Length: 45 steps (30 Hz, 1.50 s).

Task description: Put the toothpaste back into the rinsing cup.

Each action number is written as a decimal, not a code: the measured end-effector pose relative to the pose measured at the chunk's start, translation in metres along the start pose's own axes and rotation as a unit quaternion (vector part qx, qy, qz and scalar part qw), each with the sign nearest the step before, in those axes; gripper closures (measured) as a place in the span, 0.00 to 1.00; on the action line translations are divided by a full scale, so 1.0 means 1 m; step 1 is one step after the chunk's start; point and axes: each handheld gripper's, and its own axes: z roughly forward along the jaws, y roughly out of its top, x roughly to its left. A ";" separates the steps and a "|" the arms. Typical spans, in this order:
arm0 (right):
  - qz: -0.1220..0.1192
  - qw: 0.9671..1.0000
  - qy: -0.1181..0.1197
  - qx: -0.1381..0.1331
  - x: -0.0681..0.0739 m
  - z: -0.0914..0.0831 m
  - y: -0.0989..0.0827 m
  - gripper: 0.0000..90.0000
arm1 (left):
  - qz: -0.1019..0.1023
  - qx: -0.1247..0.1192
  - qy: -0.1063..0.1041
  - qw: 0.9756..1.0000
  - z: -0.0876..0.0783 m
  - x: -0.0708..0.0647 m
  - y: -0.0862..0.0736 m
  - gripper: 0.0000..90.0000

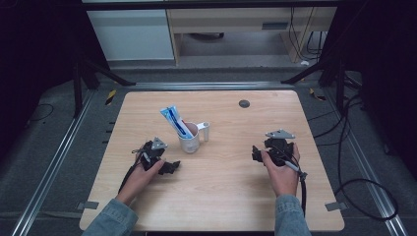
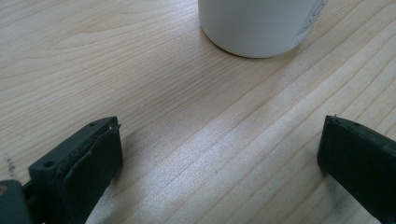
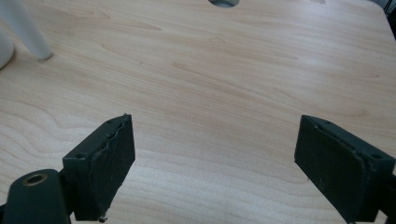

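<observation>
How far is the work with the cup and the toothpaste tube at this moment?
Looks done: the toothpaste tube stands tilted inside the white cup. In hand: nothing; the left gripper and the right gripper rest open and empty on the table, both apart from the cup. What is left cannot be told from here.
</observation>
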 end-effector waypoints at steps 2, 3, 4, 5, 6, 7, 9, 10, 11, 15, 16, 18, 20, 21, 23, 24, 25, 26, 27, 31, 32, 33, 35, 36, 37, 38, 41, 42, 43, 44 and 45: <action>0.003 1.000 0.002 0.003 -0.001 0.001 -0.003 0.14 | 0.000 0.000 0.000 1.000 0.000 0.000 0.000 0.00; 0.003 1.000 0.003 0.005 -0.002 0.002 -0.006 0.14 | 0.000 0.000 0.000 1.000 0.000 0.000 0.000 0.00; 0.004 1.000 0.005 0.008 -0.002 0.002 -0.007 0.14 | 0.000 0.000 0.000 1.000 0.000 0.000 0.000 0.00; 0.005 1.000 0.006 0.009 -0.002 0.003 -0.009 0.14 | 0.000 0.000 0.000 1.000 0.000 0.000 0.000 0.00; 0.004 1.000 0.006 0.010 -0.003 0.004 -0.011 0.14 | 0.000 0.000 0.000 1.000 0.000 0.000 0.000 0.00; 0.005 1.000 0.008 0.013 -0.003 0.005 -0.013 0.14 | 0.000 0.000 0.000 1.000 0.000 0.000 0.000 0.00; 0.009 1.000 0.010 0.015 -0.004 0.007 -0.016 0.14 | 0.000 0.000 0.000 1.000 0.000 0.000 0.000 0.00; 0.007 1.000 0.011 0.017 -0.005 0.008 -0.019 0.13 | 0.000 0.000 0.000 1.000 0.000 0.000 0.000 0.00; 0.010 1.000 0.013 0.020 -0.005 0.009 -0.021 0.13 | 0.000 0.000 0.000 1.000 0.000 0.000 0.000 0.00; 0.012 1.000 0.016 0.022 -0.008 0.012 -0.029 0.13 | 0.000 0.000 0.000 1.000 0.000 0.000 0.000 0.00; 0.014 0.999 0.017 0.024 -0.009 0.013 -0.031 0.13 | 0.000 0.000 0.000 1.000 0.000 0.000 0.000 0.00; 0.019 0.999 0.017 0.023 -0.011 0.015 -0.035 0.13 | 0.000 0.000 0.000 1.000 0.000 0.000 0.000 0.00; 0.027 0.999 0.016 0.024 -0.014 0.016 -0.038 0.13 | 0.000 0.000 0.000 1.000 0.000 0.000 0.000 0.00; 0.032 0.999 0.014 0.025 -0.015 0.017 -0.039 0.13 | 0.000 0.000 0.000 1.000 0.000 0.000 0.000 0.00; 0.040 0.999 0.012 0.022 -0.018 0.018 -0.042 0.13 | 0.000 0.000 0.000 1.000 0.000 0.000 0.000 0.00; 0.043 0.999 0.010 0.022 -0.019 0.019 -0.043 0.13 | 0.000 0.000 0.000 1.000 0.000 0.000 0.000 0.00; 0.048 0.999 0.010 0.021 -0.021 0.020 -0.044 0.13 | 0.000 0.000 0.000 1.000 0.000 0.000 0.000 0.00; 0.052 0.998 0.008 0.021 -0.022 0.021 -0.046 0.12 | 0.000 0.000 0.000 1.000 0.000 0.000 0.000 0.00; 0.051 0.998 0.006 0.020 -0.024 0.022 -0.046 0.12 | 0.000 0.000 0.000 1.000 0.000 0.000 0.000 0.00; 0.057 0.998 0.002 0.024 -0.025 0.024 -0.048 0.12 | 0.000 0.000 0.000 1.000 0.000 0.000 0.000 0.00; 0.061 0.998 0.003 0.025 -0.025 0.025 -0.048 0.11 | 0.000 0.000 0.000 1.000 0.000 0.000 0.000 0.00; 0.061 0.998 0.002 0.026 -0.025 0.026 -0.049 0.11 | 0.000 0.000 0.000 1.000 0.000 0.000 0.000 0.00; 0.063 0.998 -0.001 0.029 -0.025 0.028 -0.049 0.11 | 0.000 0.000 0.000 1.000 0.000 0.000 0.000 0.00; 0.062 0.998 -0.002 0.029 -0.026 0.030 -0.050 0.11 | 0.000 0.000 0.000 1.000 0.000 0.000 0.000 0.00; 0.062 0.998 -0.003 0.031 -0.026 0.032 -0.051 0.11 | 0.000 0.000 0.000 1.000 0.000 0.000 0.000 0.00; 0.063 0.997 -0.005 0.034 -0.026 0.033 -0.051 0.11 | 0.000 0.000 0.000 1.000 0.000 0.000 0.000 0.00; 0.064 0.997 -0.006 0.036 -0.026 0.036 -0.052 0.10 | 0.000 0.000 0.000 1.000 0.000 0.000 0.000 0.00; 0.062 0.997 -0.009 0.037 -0.026 0.037 -0.052 0.10 | 0.000 0.000 0.000 1.000 0.000 0.000 0.000 0.00; 0.061 0.997 -0.011 0.039 -0.026 0.038 -0.052 0.10 | 0.000 0.000 0.000 1.000 0.000 0.000 0.000 0.00; 0.060 0.997 -0.012 0.039 -0.026 0.039 -0.053 0.10 | 0.000 0.000 0.000 1.000 0.000 0.000 0.000 0.00; 0.063 0.997 -0.013 0.042 -0.026 0.040 -0.053 0.10 | 0.000 0.000 0.000 1.000 0.000 0.000 0.000 0.00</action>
